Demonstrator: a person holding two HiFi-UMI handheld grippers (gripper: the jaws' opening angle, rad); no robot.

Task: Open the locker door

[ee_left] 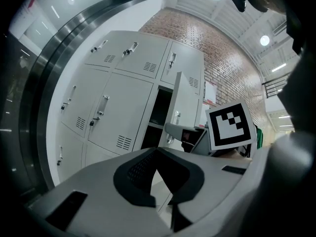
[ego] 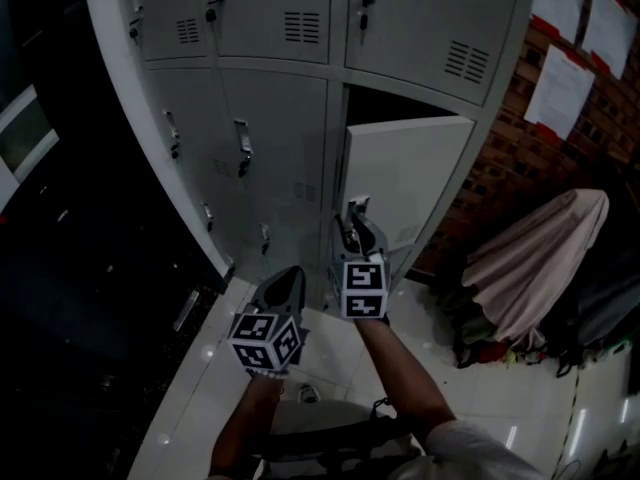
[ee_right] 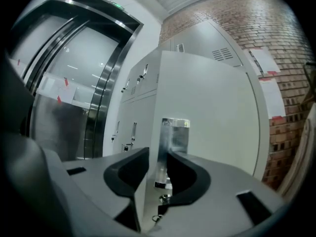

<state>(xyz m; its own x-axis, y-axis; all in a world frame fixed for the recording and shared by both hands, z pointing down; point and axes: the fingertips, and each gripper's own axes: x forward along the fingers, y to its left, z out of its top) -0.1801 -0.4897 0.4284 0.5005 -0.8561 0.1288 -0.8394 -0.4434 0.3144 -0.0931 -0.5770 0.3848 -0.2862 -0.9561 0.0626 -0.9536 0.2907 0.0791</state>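
Note:
The grey locker bank fills the head view, and one door [ego: 405,173] in it stands swung partly out from a dark opening. My right gripper [ego: 357,230] is at that door's free edge, shut on the metal handle [ego: 357,208]. In the right gripper view the handle [ee_right: 174,132] and the door's edge lie between the pads of my right gripper [ee_right: 158,157], with the door's face [ee_right: 217,107] to the right. My left gripper [ego: 285,286] hangs lower and to the left, shut and holding nothing. From my left gripper [ee_left: 157,151] I see the open door [ee_left: 183,100].
Closed lockers [ego: 275,138] with handles and locks surround the open one. A brick wall [ego: 505,163] with paper sheets stands to the right, and a cloth-draped heap [ego: 540,258] sits on the floor by it. Dark glass and a metal frame [ee_left: 54,73] lie to the left. Pale tiles [ego: 330,353] lie underfoot.

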